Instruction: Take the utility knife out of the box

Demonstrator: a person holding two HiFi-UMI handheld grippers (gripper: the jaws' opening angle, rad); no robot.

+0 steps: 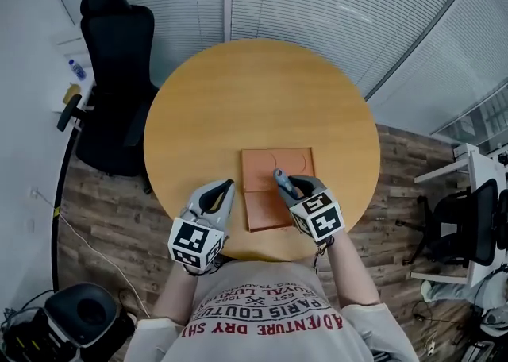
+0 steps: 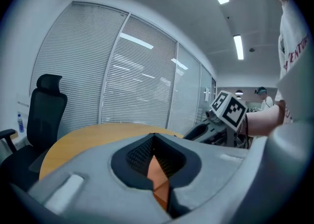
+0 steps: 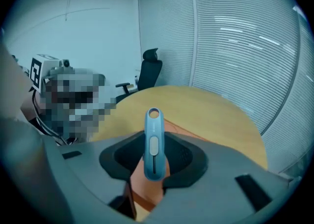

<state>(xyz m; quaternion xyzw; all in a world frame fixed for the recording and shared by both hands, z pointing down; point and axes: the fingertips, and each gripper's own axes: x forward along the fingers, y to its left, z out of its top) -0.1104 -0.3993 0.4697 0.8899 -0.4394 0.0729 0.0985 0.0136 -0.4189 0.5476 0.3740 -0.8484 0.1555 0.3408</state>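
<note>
1. My right gripper (image 1: pixel 287 186) sits just right of centre in the lower half of the head view. Its jaws are closed partway onto the utility knife (image 3: pixel 153 142), with the pads pressing its blue-grey body from both sides.
2. The knife stands up between the pads in the right gripper view. Its slider faces the camera, and the end with the round hole points away from me.
3. The box (image 1: pixel 266 168) lies open and flat on the round counter (image 1: pixel 238 90), at lower centre of the head view. The knife is over the box's right part. It looks lifted off the box rather than resting in it, though I cannot be sure of the gap.
4. My left gripper (image 1: pixel 225 188) is just beside the box's left edge and does not seem to touch it. Its jaws have their tips together and hold nothing. In the left gripper view, the orange of the box shows through the slit behind the tips.
5. I judge the task nearly done, since the knife is gripped and apparently out of its seat.
6. What is left is to carry it clear of the box's outline, and perhaps set it on bare counter.
</note>
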